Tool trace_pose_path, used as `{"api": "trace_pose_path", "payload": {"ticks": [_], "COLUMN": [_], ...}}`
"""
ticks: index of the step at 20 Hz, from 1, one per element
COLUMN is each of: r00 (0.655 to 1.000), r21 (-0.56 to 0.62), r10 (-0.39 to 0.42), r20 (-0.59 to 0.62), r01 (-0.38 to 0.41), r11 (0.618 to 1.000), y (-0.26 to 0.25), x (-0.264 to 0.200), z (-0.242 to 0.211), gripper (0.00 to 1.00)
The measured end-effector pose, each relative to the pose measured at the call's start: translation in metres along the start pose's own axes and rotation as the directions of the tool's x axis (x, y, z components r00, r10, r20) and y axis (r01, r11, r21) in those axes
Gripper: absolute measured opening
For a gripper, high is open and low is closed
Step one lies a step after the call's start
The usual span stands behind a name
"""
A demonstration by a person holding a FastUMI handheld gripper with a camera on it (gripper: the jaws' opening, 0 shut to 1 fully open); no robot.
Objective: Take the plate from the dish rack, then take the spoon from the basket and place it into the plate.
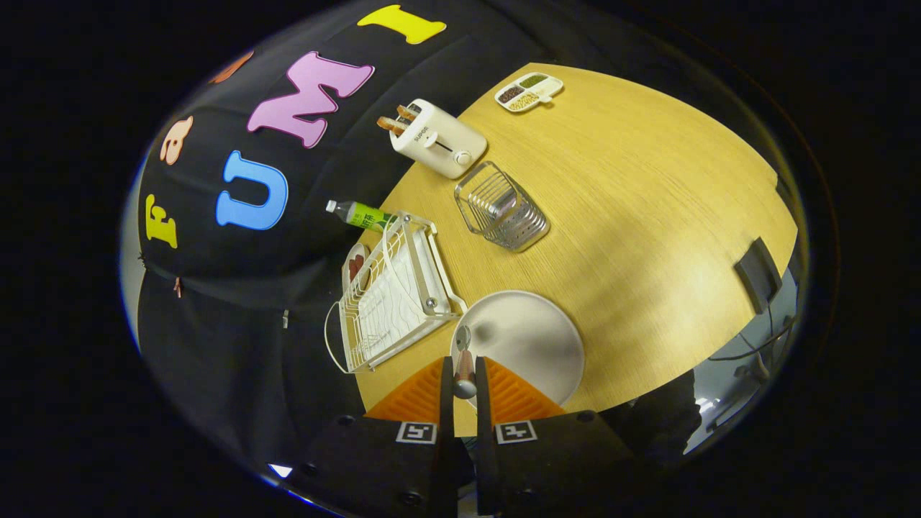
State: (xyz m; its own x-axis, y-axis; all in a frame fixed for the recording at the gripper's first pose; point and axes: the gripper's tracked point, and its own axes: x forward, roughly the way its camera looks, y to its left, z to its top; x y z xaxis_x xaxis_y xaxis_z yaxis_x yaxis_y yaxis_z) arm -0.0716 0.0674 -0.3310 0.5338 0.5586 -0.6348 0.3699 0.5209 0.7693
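Tongs [464, 374] narrow, clamped on the spoon [464, 363]; its bowl points ahead over the near rim of the plate [529, 342]. Plate lies flat on the surface [647, 216], just beside the rack [392, 295]. Best to carry forward toward plate centre, lower, then let go, so the handle doesn't tip off the rim. Wire basket [502, 207], toaster [437, 138], bottle [360, 214], snack tray [529, 91] lie beyond, no obstruction.

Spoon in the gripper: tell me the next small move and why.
Probably lower it a little and open the fingers. The gripper is shut on the spoon, whose bowl already hangs over the plate on the table, beside the dish rack.
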Motion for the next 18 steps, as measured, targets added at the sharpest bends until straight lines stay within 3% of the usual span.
{"api": "trace_pose_path", "payload": {"ticks": [5,18], "r00": [0.999,0.999], "r21": [0.001,0.058], "r10": [-0.040,-0.045], "r20": [-0.023,-0.023], "r01": [0.040,0.046], "r11": [0.999,0.997], "y": [-0.013,-0.022], "x": [0.017,0.028], "z": [-0.014,-0.023], "gripper": [0.15,0.17]}}
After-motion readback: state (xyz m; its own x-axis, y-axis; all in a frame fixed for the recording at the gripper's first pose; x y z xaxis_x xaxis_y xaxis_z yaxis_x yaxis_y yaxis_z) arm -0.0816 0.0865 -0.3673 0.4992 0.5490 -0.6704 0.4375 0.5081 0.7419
